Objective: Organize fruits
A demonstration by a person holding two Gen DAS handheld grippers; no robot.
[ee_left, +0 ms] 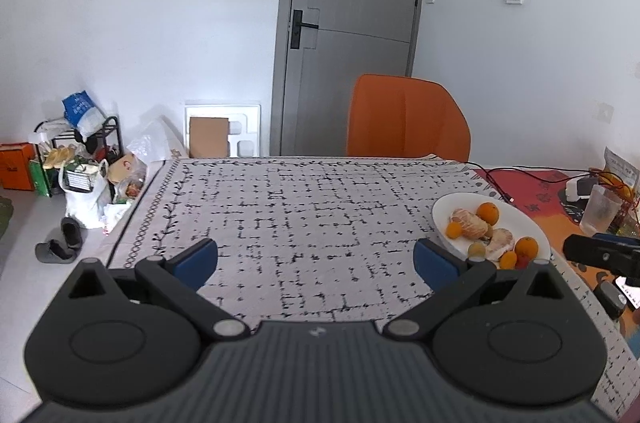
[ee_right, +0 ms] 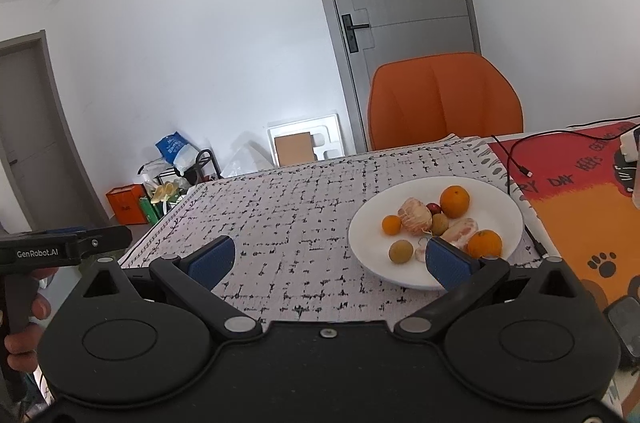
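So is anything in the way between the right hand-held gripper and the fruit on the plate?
Nothing visible is. The right hand-held gripper is open and empty, with the white plate just ahead, toward its right finger. Only bare tablecloth lies between. That finger's blue pad already overlaps the plate's near rim in this view.

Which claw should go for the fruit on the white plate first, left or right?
Right, probably. The right claw is open, one finger already over the white plate. The left claw is open over bare tablecloth, plate off to its right.
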